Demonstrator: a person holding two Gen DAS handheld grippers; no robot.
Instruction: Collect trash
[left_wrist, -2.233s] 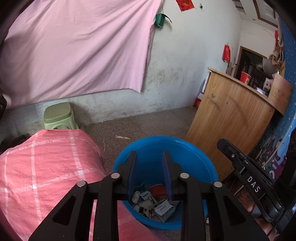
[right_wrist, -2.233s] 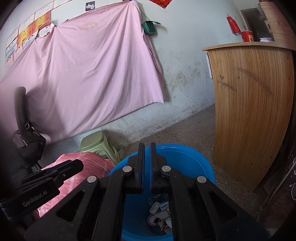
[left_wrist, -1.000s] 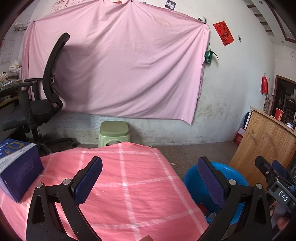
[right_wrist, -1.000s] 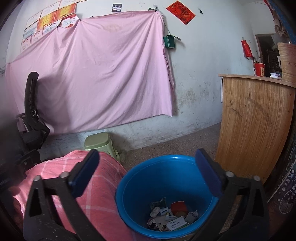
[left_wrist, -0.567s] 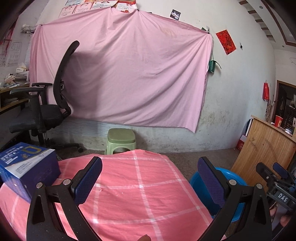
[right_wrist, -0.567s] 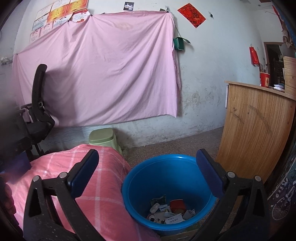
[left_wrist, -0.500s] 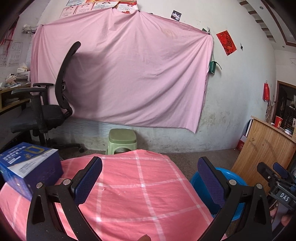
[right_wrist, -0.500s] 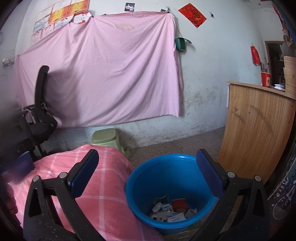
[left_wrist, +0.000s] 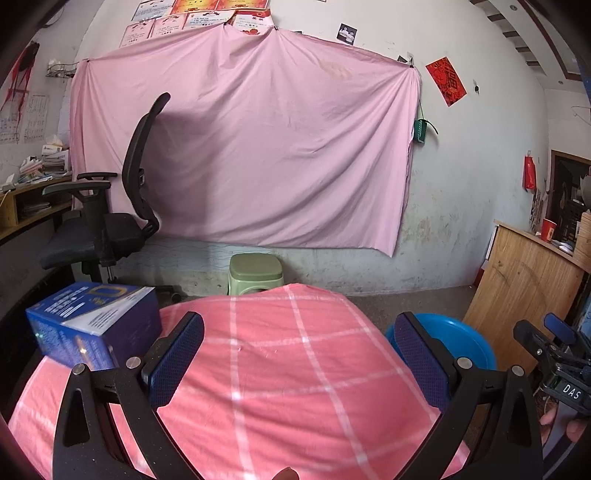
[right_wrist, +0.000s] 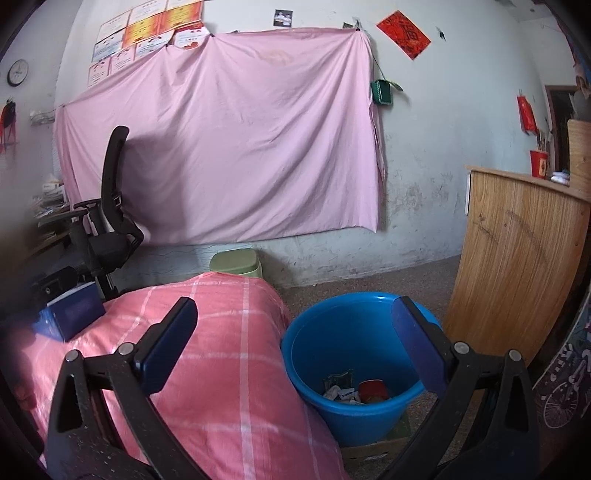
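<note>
While spread wide and empty, left tongs (left_wrist: 299, 354) and right tongs (right_wrist: 295, 343) over pink checked table (left_wrist: 280, 369); trash (right_wrist: 354, 391) in blue bucket (right_wrist: 314, 354) beside table; blue box (left_wrist: 92, 325) far left.

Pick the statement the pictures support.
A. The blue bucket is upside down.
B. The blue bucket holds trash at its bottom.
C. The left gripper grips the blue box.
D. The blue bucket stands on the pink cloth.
B: the right wrist view shows the blue bucket upright on the floor with wrappers and scraps inside.
</note>
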